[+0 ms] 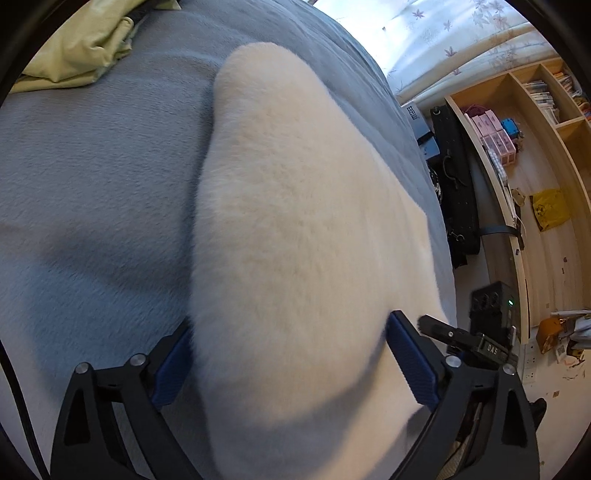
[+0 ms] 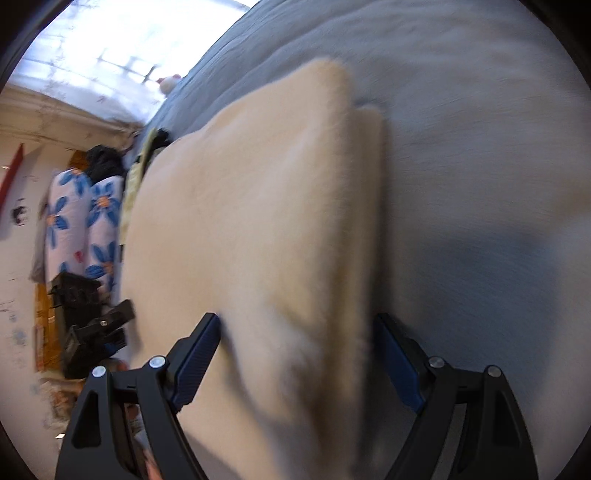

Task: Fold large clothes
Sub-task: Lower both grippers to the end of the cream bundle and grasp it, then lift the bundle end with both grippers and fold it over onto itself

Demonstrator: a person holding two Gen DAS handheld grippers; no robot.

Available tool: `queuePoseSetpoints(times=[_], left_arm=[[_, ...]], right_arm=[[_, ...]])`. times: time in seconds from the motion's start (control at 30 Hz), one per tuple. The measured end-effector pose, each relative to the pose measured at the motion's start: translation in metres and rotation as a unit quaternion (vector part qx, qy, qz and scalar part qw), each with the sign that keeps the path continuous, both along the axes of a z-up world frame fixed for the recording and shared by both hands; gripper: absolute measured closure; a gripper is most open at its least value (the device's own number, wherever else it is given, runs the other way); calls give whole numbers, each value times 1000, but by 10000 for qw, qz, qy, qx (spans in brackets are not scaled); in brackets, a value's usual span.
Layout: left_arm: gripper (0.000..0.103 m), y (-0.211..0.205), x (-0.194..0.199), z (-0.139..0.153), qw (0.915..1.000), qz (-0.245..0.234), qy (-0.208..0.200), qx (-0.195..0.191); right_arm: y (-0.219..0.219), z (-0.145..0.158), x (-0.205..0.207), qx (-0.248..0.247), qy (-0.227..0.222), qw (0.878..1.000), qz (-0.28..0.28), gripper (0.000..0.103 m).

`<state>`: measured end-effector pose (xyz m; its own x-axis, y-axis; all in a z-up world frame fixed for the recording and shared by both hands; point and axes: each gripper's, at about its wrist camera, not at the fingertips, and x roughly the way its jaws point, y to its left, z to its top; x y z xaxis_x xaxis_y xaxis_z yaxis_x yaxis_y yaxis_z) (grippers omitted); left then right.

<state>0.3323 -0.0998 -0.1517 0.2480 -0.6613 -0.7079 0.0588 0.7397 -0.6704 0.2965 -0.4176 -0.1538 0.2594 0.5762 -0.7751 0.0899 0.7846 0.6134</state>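
In the left wrist view, a pale green cloth (image 1: 85,48) sits bunched at the far left corner of the grey-blue bedspread (image 1: 92,177). The cream fleece garment (image 1: 295,240) lies folded on that bedspread, near its right edge. Its long axis runs straight away from the camera, and its rounded far end points up the bed towards the flowered curtain (image 1: 461,33). The left gripper (image 1: 288,354) straddles the garment's near end: its 2 jaws stand wide, 1 at each long side, and the blue pads (image 1: 410,362) lie beside the fleece without pinching it, so the grip is released. Right of the bed stand a black case (image 1: 458,184) and a wooden shelf (image 1: 532,155).

In the right wrist view, a blue-flowered quilt (image 2: 85,221) hangs at the left. The same garment runs lengthwise away from the camera, 2 stacked layers showing along its right edge. The right gripper (image 2: 295,350) likewise stands spread across the near end, clamping nothing
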Motion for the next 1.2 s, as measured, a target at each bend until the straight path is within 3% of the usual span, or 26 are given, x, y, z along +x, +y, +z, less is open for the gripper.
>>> queuePoseSetpoints(times=[0.13, 0.37, 0.67, 0.73, 0.8, 0.87, 0.93, 1.07, 1.2], left_arm=[[1, -12, 10, -10, 9997, -206, 78, -90], [1, -26, 17, -21, 9985, -488, 191, -124], [2, -48, 23, -13, 9973, -606, 172, 377], [6, -47, 21, -11, 9960, -620, 92, 633], [16, -53, 18, -2, 9938, -622, -65, 922], [30, -61, 10, 15, 9884, -665, -432, 1299], [36, -68, 1, 32, 9809, -718, -793, 1623], [39, -70, -17, 65, 9706, -723, -1227, 1941], [39, -40, -40, 93, 9669, -703, -1447, 1982]], right_arm=[[7, -19, 20, 513, 165, 9983, 214, 0], [11, -19, 13, 496, -137, 9984, 228, 0], [17, -16, 17, 113, -198, 9995, 218, 1], [19, -13, 16, -122, -229, 9991, 341, 6], [20, -7, 16, -118, -189, 9992, 339, 19], [25, 4, 15, -189, -195, 9990, 356, 21], [34, 20, 10, -322, -339, 9981, 412, 27], [59, 56, -6, -401, -579, 9965, 441, 34], [84, 81, -22, -433, -724, 9953, 475, 38]])
